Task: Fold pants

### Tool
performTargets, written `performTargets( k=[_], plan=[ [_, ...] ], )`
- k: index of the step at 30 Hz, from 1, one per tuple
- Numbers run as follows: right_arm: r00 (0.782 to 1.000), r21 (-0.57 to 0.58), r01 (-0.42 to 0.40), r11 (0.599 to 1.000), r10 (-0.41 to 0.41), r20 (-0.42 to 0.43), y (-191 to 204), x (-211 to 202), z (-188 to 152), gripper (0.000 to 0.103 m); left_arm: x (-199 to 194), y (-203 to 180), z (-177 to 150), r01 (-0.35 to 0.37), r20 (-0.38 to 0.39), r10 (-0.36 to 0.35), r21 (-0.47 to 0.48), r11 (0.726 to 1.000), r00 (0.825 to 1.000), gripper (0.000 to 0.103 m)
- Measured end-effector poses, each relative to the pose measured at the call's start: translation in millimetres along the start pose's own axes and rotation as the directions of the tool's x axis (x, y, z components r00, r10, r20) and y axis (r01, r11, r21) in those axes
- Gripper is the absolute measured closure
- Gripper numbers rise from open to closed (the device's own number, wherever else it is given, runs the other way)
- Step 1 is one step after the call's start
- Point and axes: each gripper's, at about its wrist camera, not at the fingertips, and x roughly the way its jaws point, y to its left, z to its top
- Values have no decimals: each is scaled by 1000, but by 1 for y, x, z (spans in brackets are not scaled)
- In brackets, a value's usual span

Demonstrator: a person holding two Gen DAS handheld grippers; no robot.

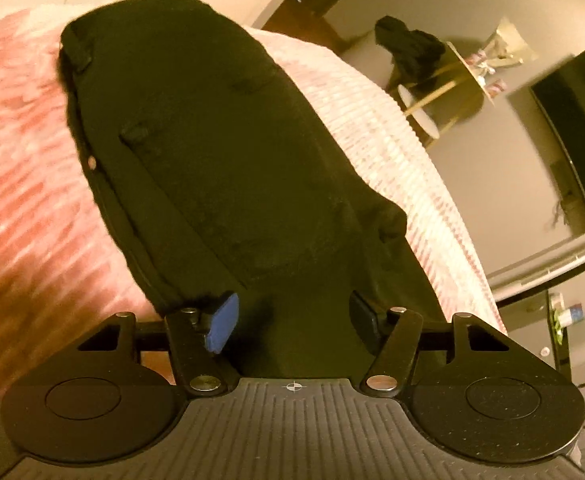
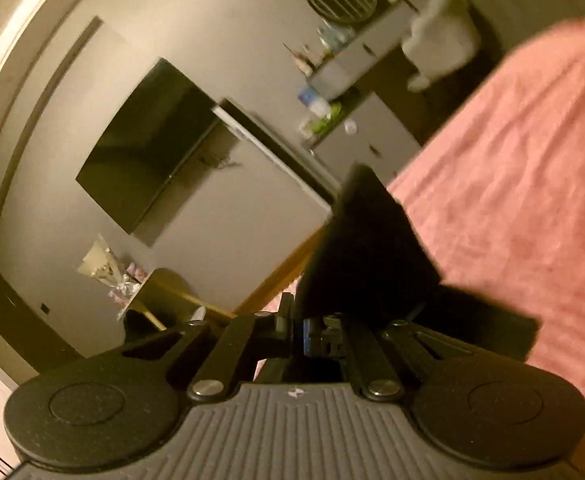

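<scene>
Black pants (image 1: 212,152) lie stretched out on a pink striped bedspread (image 1: 20,152), waistband end far from me. My left gripper (image 1: 292,316) is open, its blue-padded fingers (image 1: 223,322) apart just over the near end of the pants, with fabric lying between them. In the right wrist view my right gripper (image 2: 312,332) is shut on a flap of the black pants (image 2: 364,248), which stands up stiffly from the jaws above the pink bedspread (image 2: 524,208).
A wall-mounted TV (image 2: 148,164) and a white cabinet (image 2: 252,200) face the bed. A shelf unit with bottles (image 2: 332,112) stands beyond. A round side table (image 1: 444,92) with dark clothing (image 1: 408,48) sits past the bed's far edge.
</scene>
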Motion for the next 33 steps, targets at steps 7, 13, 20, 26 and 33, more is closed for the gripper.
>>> performTargets(
  k=[7, 13, 20, 26, 33],
  plan=[
    [936, -13, 340, 940, -340, -95, -29, 2, -27, 56, -13, 17, 32, -39, 23, 38, 20, 999, 999, 21],
    [947, -44, 307, 951, -310, -87, -9, -8, -34, 56, -12, 46, 70, -93, 21, 93, 30, 995, 995, 19],
    [944, 39, 275, 961, -262, -201, -8, 9, -51, 57, -9, 91, 96, -113, 47, 112, 7, 994, 993, 26],
    [942, 60, 273, 960, -254, -222, -7, 10, -59, 58, 2, 121, 106, -85, 47, 90, -87, 993, 995, 35],
    [940, 34, 280, 959, -267, -213, -4, 3, -55, 65, -10, 119, 109, -95, 93, 98, -35, 995, 991, 76]
  ],
)
